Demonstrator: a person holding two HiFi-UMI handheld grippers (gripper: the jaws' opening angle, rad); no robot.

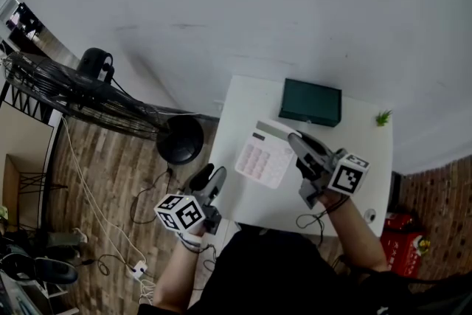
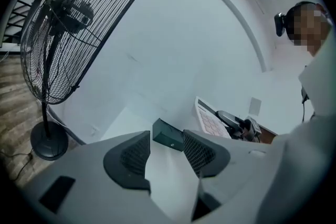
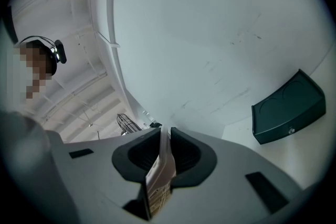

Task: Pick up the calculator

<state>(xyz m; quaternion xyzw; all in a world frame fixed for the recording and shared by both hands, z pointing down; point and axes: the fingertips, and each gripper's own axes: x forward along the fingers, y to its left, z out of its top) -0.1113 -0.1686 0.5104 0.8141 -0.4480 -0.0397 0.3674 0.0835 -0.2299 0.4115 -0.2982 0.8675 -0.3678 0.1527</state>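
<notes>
Calculator (image 1: 264, 158) sits clamped by its right edge in my right gripper (image 1: 296, 139), pads squeezing the thin slab edge-on so it can't slip; it hangs tilted over the table (image 1: 361, 158), seemingly clear of it. That hand points level. My left gripper (image 1: 214, 178) hovers off the table's left side, jaws apart, empty

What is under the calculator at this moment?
White table surface shows around the calculator, which the right gripper clamps by one edge in its jaws. The patch directly beneath it is covered, so whatever is there stays unseen.
</notes>
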